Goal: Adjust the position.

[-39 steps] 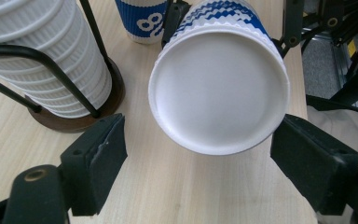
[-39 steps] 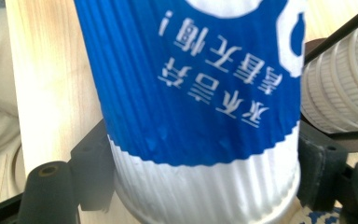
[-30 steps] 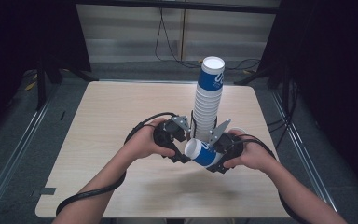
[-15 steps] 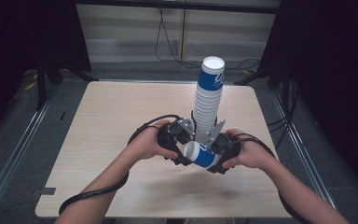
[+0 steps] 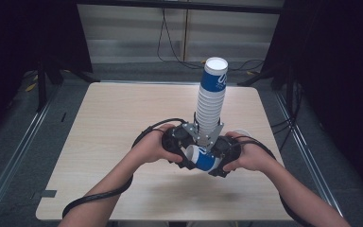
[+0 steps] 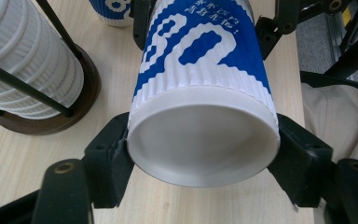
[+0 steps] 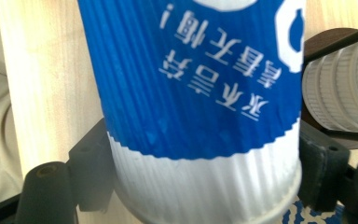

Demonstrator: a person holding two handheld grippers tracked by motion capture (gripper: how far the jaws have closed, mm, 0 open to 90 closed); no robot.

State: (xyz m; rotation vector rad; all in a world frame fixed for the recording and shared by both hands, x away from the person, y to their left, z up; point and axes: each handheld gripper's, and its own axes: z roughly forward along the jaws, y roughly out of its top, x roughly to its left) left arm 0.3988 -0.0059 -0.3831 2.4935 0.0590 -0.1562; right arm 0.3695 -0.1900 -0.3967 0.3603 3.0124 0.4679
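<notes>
High view: your two forearms come in from the bottom edge and meet near the front middle of the table point(image 5: 99, 118). Your left gripper point(image 5: 182, 147) and right gripper point(image 5: 222, 155) point toward each other, and the blue and white cup point(image 5: 202, 158) lies on its side between them, just in front of the tall stack point(image 5: 211, 101) of cups. Both hands are wrapped around the gripper bodies, wrists low and close to the table.

Left gripper view: you look into the open mouth of the cup point(image 6: 204, 140). The two black jaws have just been closing, and now their pads press on the rim from both sides, so this gripper grasps the cup. Behind it on the left stands the stack point(image 6: 28, 60) on a dark round base point(image 6: 81, 100).

Right gripper view: the cup point(image 7: 200, 116) lies between the jaws with its white bottom part toward the camera. The jaws sit tight against both sides of it, so this gripper also grasps the cup.
</notes>
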